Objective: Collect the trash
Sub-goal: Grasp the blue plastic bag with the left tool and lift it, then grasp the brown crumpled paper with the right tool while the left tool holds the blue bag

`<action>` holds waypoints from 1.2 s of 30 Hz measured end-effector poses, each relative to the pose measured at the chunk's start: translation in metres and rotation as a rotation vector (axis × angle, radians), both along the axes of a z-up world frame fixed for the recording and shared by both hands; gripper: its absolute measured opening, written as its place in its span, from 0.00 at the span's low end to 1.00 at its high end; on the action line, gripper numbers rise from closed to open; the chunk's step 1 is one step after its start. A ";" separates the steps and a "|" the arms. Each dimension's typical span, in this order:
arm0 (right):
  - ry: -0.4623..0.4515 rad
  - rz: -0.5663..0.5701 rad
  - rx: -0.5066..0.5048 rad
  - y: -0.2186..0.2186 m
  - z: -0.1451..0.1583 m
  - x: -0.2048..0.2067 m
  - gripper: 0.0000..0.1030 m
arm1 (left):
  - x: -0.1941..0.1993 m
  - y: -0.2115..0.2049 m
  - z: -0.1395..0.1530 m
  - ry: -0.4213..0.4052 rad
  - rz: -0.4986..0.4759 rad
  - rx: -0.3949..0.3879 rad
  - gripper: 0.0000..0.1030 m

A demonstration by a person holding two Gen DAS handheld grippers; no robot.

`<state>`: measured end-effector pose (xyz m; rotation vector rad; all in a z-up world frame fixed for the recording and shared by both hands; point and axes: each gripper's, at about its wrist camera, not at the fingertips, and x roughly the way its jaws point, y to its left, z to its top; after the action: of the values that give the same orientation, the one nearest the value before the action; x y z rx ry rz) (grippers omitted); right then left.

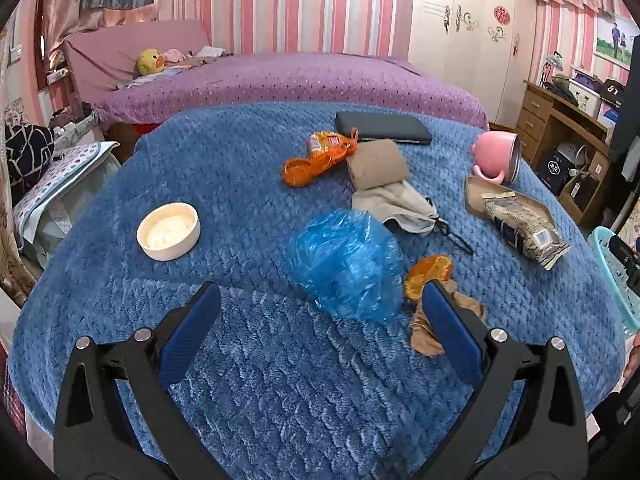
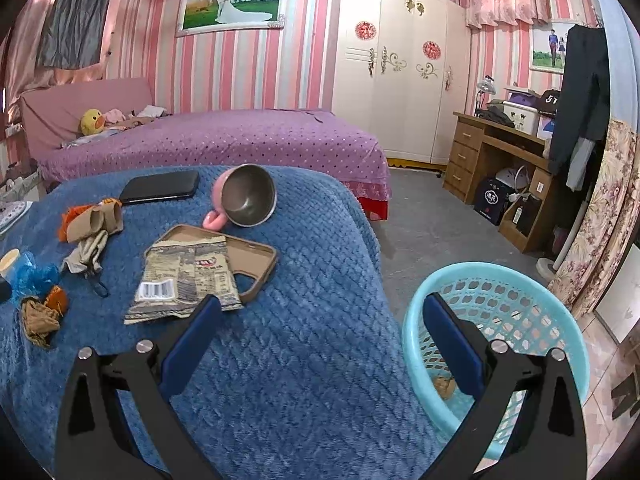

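Left hand-held gripper (image 1: 320,308): wide open, empty.
Blue bag (image 1: 346,264): just ahead, nearer its right finger.
Right hand-held gripper (image 2: 322,316): wide open, empty.

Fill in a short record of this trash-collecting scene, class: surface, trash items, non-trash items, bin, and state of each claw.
surface: blue quilted blanket
trash: crumpled blue plastic bag; orange snack wrapper; flattened grey printed snack packet
non-trash: tipped pink metal-lined mug; black phone; round cream lid
bin: turquoise plastic lattice basket, beside the blanket's edge
left claw: open, empty
right claw: open, empty
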<state>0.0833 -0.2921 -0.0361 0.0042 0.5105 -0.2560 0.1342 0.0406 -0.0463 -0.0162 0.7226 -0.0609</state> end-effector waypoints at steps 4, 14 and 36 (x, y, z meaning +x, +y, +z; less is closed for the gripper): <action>0.008 0.027 -0.009 0.012 -0.001 0.002 0.96 | 0.010 -0.008 -0.006 0.013 -0.024 0.000 0.94; 0.008 0.074 0.003 0.031 -0.001 -0.001 0.96 | 0.020 -0.008 -0.012 0.035 -0.042 -0.024 0.30; 0.040 0.401 0.006 0.190 -0.020 0.002 0.95 | -0.038 0.064 0.007 -0.098 0.090 0.036 0.30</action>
<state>0.0854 -0.1021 -0.0562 -0.0963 0.5408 0.1378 0.0961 0.1047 -0.0393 -0.0111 0.6239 0.0376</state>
